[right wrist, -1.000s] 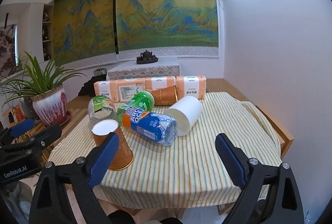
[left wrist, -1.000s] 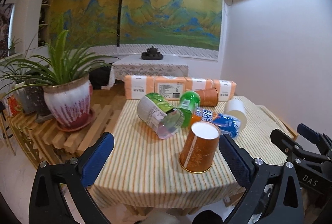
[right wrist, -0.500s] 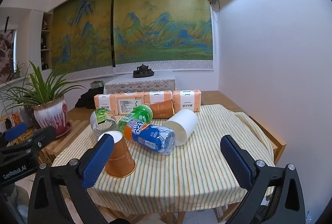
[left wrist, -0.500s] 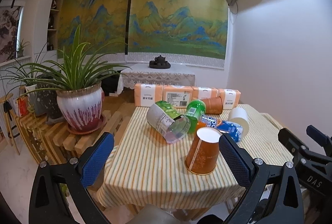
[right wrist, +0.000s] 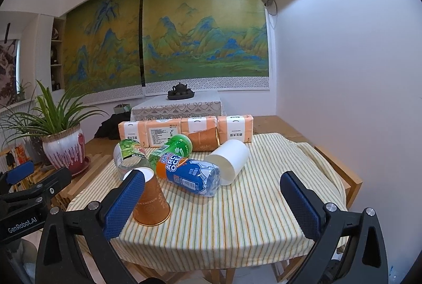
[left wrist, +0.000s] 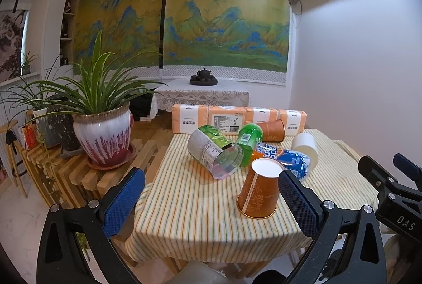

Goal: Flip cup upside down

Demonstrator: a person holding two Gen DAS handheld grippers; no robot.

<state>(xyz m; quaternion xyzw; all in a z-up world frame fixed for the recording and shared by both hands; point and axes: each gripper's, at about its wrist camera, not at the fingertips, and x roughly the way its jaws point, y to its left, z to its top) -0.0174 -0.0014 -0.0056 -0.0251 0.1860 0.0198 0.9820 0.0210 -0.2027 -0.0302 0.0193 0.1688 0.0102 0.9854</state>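
Both grippers drawn back and raised over the past second, table edge now lower in each view; task apparently complete. Cup (left wrist: 259, 191): brown paper, mouth down on striped cloth (left wrist: 190, 205), white base up, just ahead of left gripper (left wrist: 211, 198), toward its right finger; ahead-left of right gripper (right wrist: 211, 201). Both grippers spread wide, empty. Beyond cup: clear jar (left wrist: 215, 152), green bottle (left wrist: 248, 143), blue-labelled bottle (right wrist: 188, 173), white cup (right wrist: 229, 161) lying sideways, second brown cup (right wrist: 204, 139), tissue packs (right wrist: 184, 130). Nothing between grippers and cup.
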